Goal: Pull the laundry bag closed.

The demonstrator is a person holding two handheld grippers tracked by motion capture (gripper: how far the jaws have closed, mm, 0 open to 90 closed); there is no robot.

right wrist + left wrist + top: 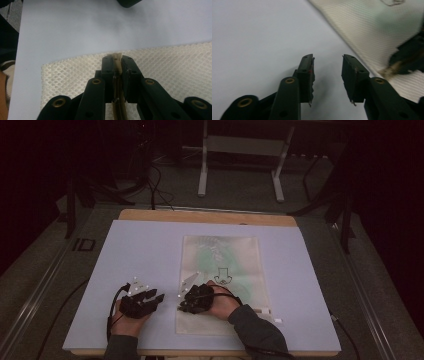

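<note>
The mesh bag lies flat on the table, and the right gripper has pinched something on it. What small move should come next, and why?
Probably the left gripper should move onto the mesh bag and hold its fabric down. The right gripper is shut on a beige zipper-like strip at the bag's near end, while the left one hangs open above the bare table beside the bag. Unheld, the bag might slide when the strip is pulled.

No text can be read — only a black arrow-like sign (223, 275) on the mesh bag (247, 251).
</note>
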